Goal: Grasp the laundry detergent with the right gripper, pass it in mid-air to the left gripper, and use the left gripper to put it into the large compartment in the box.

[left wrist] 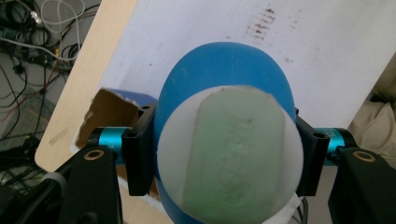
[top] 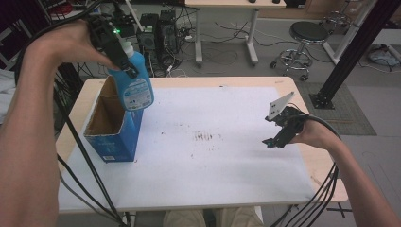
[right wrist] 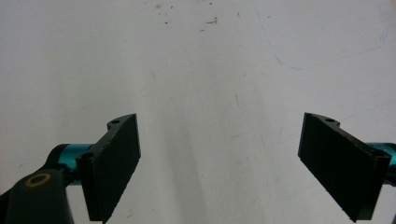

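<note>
Bottles: one blue plastic bottle (top: 135, 84), rounded, pale cap, printed label, held in the air above the box.
Left tool (top: 124, 59): pads clamped on the bottle's neck.
Boxes: one blue cardboard box (top: 115, 124), top open, at the surface's (top: 222, 165) left edge.
Right tool (right wrist: 219, 168): jaws wide apart, nothing between, over white sheet.
Beyond: one round stool (top: 307, 35), tangled cables.
</note>
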The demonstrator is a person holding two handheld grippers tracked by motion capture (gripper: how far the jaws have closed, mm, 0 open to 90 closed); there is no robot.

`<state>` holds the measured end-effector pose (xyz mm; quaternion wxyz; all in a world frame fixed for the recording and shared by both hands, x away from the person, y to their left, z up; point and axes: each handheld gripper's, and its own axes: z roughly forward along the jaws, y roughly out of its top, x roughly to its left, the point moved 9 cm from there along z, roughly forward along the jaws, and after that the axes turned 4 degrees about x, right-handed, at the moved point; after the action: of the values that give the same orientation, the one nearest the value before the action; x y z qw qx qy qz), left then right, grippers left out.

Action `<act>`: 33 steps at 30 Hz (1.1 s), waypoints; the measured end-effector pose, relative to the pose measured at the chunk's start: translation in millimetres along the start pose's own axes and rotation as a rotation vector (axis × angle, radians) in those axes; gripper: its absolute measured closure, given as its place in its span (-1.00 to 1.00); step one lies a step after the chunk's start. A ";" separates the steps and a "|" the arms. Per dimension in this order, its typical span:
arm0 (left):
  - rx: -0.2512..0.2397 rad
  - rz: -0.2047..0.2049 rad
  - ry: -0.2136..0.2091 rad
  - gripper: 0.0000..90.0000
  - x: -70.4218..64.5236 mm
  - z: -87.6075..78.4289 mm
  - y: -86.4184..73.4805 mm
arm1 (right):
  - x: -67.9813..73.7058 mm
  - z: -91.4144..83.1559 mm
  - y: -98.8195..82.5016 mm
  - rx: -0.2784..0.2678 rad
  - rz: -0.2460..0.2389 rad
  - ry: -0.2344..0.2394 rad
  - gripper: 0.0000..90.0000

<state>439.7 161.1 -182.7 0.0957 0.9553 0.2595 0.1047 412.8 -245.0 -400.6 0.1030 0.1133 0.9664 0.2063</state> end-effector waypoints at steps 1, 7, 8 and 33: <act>0.004 -0.007 0.002 -0.16 2.2 -0.7 -3.8 | 0.0 0.2 -0.1 -0.002 -0.003 0.001 -0.73; 0.012 -0.047 0.024 -0.16 14.4 -6.7 -24.6 | 1.0 2.1 -3.8 0.009 0.001 0.002 -0.73; 0.017 -0.050 0.022 -0.16 16.1 -6.6 -27.8 | 1.1 2.4 -4.2 0.008 0.002 0.002 -0.73; 0.102 -0.131 0.008 -0.16 35.4 49.5 -80.1 | 5.8 11.3 -8.8 0.024 0.002 0.000 -0.73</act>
<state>443.9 240.9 -243.9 0.0527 0.9395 0.3266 0.0884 408.5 -247.0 -415.3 0.1014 0.1157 0.9687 0.1947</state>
